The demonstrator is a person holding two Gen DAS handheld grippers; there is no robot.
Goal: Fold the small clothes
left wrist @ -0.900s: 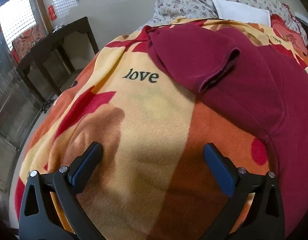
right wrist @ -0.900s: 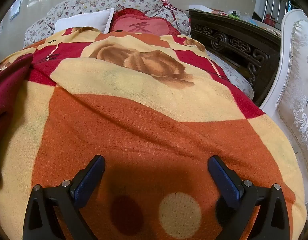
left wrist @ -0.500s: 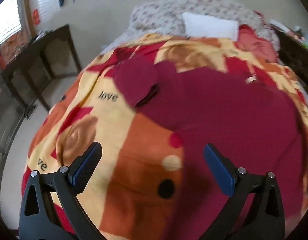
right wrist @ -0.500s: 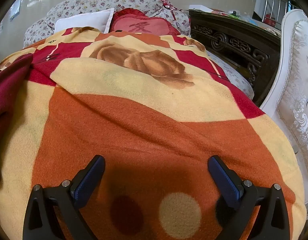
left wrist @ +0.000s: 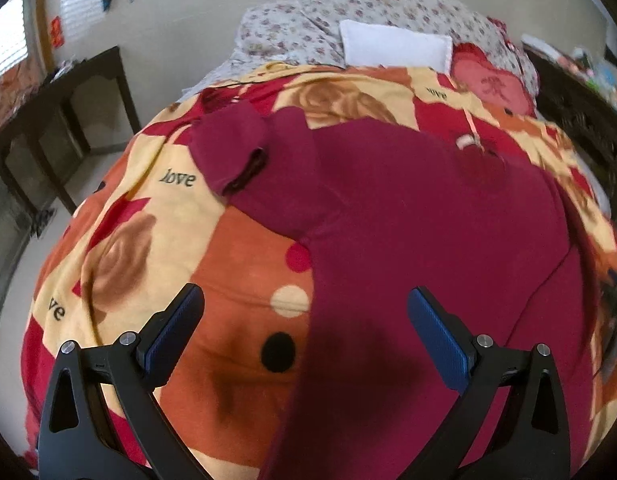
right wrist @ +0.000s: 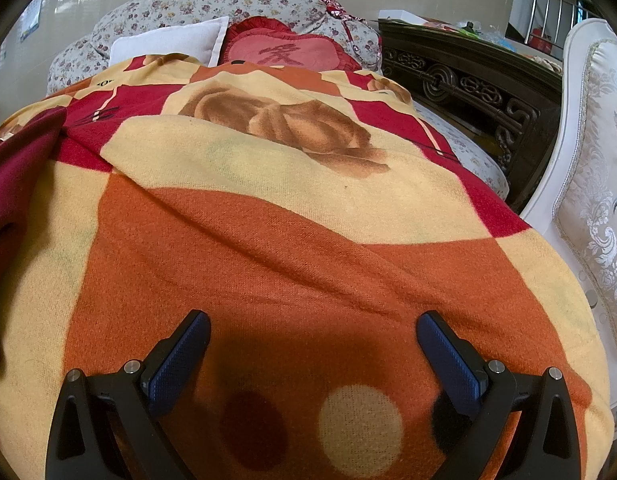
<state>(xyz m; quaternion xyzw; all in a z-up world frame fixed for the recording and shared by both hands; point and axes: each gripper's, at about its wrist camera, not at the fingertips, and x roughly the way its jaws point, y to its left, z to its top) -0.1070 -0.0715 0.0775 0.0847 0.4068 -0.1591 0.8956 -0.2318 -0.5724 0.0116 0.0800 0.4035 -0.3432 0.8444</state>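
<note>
A dark red garment lies spread on the patterned blanket, its left sleeve folded at the far left. My left gripper is open and empty, raised over the garment's near left edge. My right gripper is open and empty, low over bare blanket to the right of the garment. Only the garment's edge shows at the far left of the right wrist view.
A white pillow and a red cushion lie at the head of the bed. A dark wooden table stands left of the bed. A dark carved cabinet and a white upholstered chair stand on the right.
My left gripper has risen and moved back and to the right, so the whole garment has come into view. The right gripper has not moved.
</note>
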